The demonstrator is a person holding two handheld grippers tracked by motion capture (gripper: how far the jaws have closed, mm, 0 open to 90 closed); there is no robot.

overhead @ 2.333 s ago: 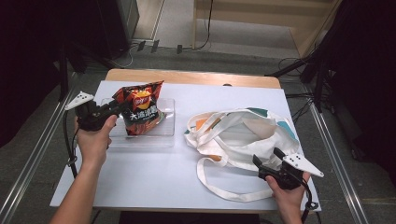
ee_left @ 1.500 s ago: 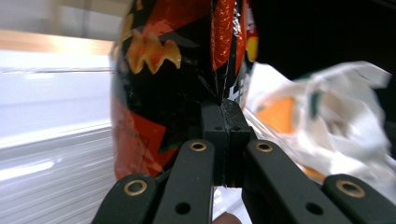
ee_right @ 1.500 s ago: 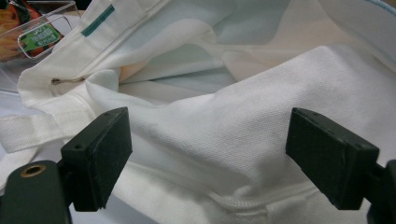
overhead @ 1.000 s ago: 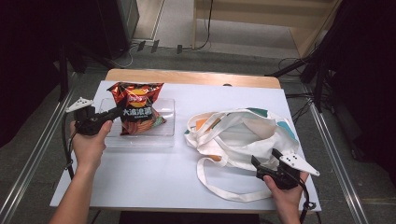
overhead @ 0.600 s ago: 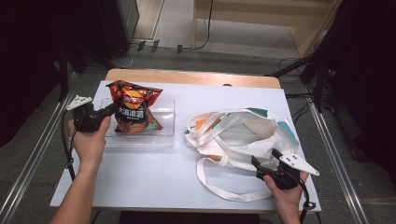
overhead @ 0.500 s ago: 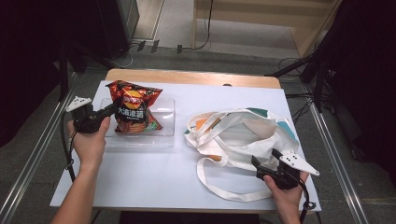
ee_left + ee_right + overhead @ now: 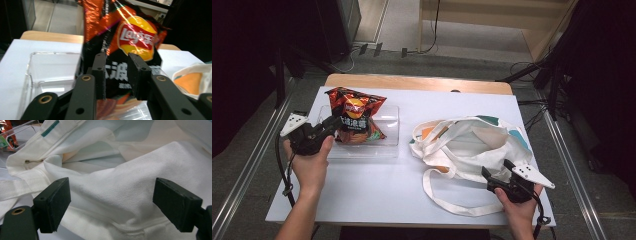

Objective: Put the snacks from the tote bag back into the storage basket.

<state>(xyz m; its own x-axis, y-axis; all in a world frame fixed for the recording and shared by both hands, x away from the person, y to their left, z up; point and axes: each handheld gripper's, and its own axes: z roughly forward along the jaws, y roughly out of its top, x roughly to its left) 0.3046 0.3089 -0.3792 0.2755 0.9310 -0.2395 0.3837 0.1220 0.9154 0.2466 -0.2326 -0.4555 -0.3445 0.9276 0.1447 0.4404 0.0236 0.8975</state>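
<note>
Orange and black foil marked the chip bag, which stood upright at the left end of a clear plastic tray on the white table. The left gripper held the bag by its near side; in the left gripper view its two black jaws sat close together with the bag pinched between them, the yellow and red logo just above the grip, and the tray lay to the left of the bag. A cream tote bag with teal and orange patches lay crumpled on the right half of the table, well apart from the tray, one long handle looping toward the near edge. The right gripper rested at the tote's near edge, just beside the fabric. In the right gripper view its jaws stood wide apart, gripping nothing, with the tote's white cloth bulging between and beyond them.
</note>
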